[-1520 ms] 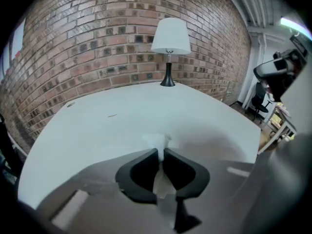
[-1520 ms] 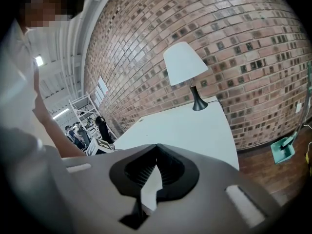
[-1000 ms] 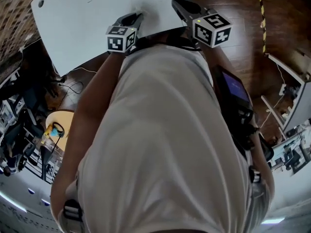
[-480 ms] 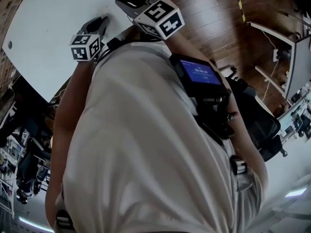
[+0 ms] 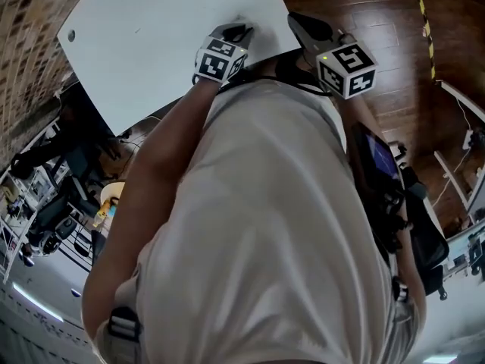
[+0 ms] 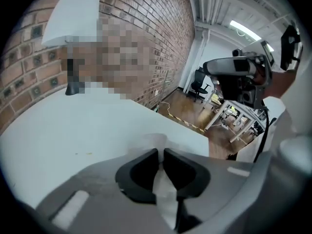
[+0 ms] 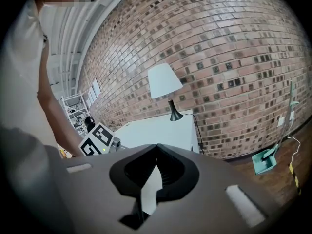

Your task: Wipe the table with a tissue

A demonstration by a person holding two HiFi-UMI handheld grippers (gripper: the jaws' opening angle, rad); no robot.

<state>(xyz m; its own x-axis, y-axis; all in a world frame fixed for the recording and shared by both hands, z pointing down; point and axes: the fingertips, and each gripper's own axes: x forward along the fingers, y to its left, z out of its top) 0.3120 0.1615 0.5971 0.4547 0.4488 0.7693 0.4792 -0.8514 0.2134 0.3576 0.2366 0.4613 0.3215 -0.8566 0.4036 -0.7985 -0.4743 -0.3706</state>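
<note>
A white tissue (image 6: pixel 157 141) is pinched between the dark pads of my left gripper (image 6: pixel 161 152), and its crumpled end rests on the white table (image 6: pixel 58 130). In the head view the left gripper (image 5: pixel 241 30) points down at the table (image 5: pixel 167 29) near its front edge, just ahead of the person's body. My right gripper (image 5: pixel 299 20) hovers at the table's right edge, beside the left one. Its jaws (image 7: pixel 156 147) meet at the tips with nothing between them. The left gripper's marker cube (image 7: pixel 97 139) shows in the right gripper view, low and to the left.
A white-shaded lamp (image 6: pixel 73 18) stands at the table's far end against the brick wall (image 7: pixel 219 57). Wooden floor (image 5: pixel 379 14) lies right of the table. Desks and chairs (image 6: pixel 234 116) stand further off. A teal dustpan (image 7: pixel 265 161) leans by the wall. The person's torso fills the lower head view.
The head view has swung left and back again. Both grippers have shifted along the table's front edge and stay side by side, both still pointing onto the table.
</note>
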